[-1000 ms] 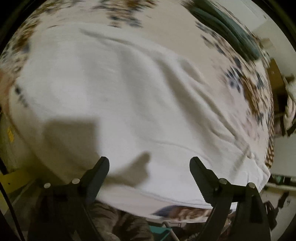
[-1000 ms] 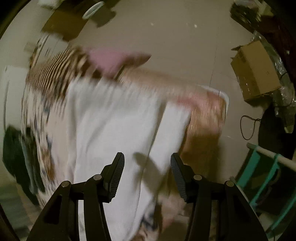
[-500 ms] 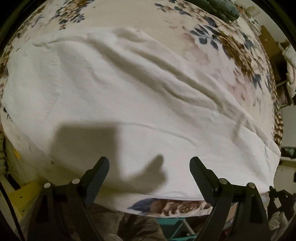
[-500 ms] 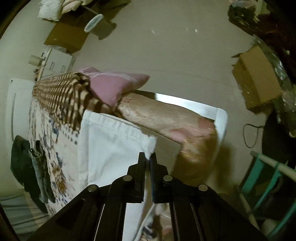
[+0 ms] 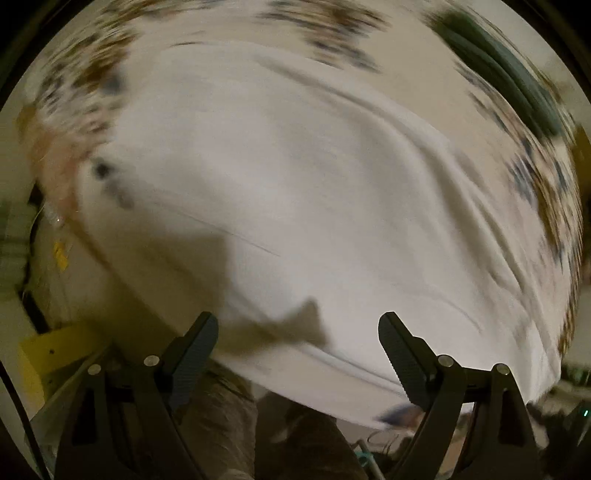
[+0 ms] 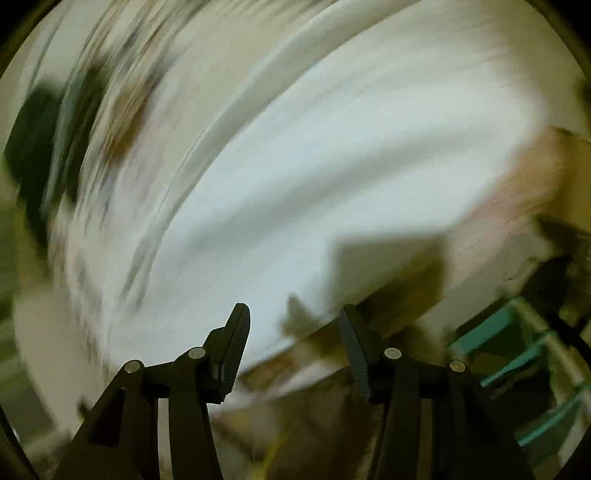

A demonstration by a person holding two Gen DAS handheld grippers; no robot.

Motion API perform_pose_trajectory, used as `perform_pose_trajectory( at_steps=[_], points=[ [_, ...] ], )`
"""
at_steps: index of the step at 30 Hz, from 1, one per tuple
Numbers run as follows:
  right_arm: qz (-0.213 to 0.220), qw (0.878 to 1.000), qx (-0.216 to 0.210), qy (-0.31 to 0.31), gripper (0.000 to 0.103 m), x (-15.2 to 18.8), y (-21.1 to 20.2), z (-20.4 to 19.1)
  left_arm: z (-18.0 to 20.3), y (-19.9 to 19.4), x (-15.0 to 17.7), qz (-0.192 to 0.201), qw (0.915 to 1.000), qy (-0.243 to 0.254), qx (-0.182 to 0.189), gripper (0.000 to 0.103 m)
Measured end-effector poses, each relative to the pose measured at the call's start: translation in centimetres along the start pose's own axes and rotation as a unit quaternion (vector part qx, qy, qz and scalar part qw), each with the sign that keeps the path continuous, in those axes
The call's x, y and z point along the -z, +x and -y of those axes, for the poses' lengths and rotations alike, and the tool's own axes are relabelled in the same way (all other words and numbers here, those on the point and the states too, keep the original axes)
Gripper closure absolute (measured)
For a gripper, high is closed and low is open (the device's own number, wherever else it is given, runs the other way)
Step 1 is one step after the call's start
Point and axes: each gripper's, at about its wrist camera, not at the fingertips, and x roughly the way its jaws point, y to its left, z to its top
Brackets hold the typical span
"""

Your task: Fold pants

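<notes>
A: Presently, item one: pants. White, woven cloth, soft and limp. Location: spread flat on the floral bedspread, near edge close to the bed's front.

B: Fold status?

A: Judged partly done. The cloth reads as one broad slab with a straight hem-like edge along the front, not two separate legs, so a first fold seems to be in place. Further folds likely remain; the blur forbids certainty.

B: Surface?

A: Long shallow creases run diagonally toward the right side. One thin seam line crosses the middle. Smoothing may be wanted before the next fold.

B: Item two?

A: Left gripper. Black, ribbed pads, jaws spread wide, holding nothing, poised over the near edge of the pants.

B: Item three?

A: Right gripper. Same make, jaws parted, empty. Its view is heavily smeared; the pants show only as a pale streaked sheet, with its shadow on the cloth.

B: Sundries?

A: Dark green clothes at the bedspread's far right corner, well apart from the pants. Teal frame low at the right, beside the bed.
</notes>
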Motion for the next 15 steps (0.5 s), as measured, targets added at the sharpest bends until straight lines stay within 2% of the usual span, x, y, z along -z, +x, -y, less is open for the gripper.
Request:
perform_pose_trajectory(
  at_steps=[3, 5, 9, 10, 12, 13, 15],
  points=[
    [-0.082, 0.996, -0.045, -0.005, 0.050, 4.9, 7.2, -6.0, -6.7, 0.3, -4.0, 0.008, 0.9986, -0.050, -0.011, 0.014],
    [-0.107, 0.993, -0.056, 0.009, 0.050, 7.4, 10.9, -8.2, -10.9, 0.8, -6.9, 0.018, 0.9968, -0.078, -0.006, 0.014],
    [-0.100, 0.990, -0.061, 0.073, 0.050, 10.2, 15.9, -8.9, -16.4, 2.8, -10.8, 0.016, 0.9935, -0.112, 0.000, 0.015],
    [-0.089, 0.990, -0.068, 0.091, 0.052, 10.3, 16.2, -8.6, -15.5, 4.3, -12.1, 0.009, 0.9925, -0.121, 0.009, 0.015],
    [-0.057, 0.986, -0.088, 0.130, 0.076, 10.6, 16.7, -7.8, -16.6, 5.3, -13.2, 0.009, 0.9906, -0.134, 0.025, 0.018],
    [-0.048, 0.983, -0.094, 0.151, 0.086, 10.7, 16.9, -7.2, -17.0, 5.8, -13.7, 0.008, 0.9897, -0.139, 0.036, 0.033],
    [-0.035, 0.980, -0.091, 0.176, 0.091, 11.2, 16.9, -6.5, -17.5, 6.3, -14.3, 0.017, 0.9882, -0.141, 0.056, 0.060]
  ],
)
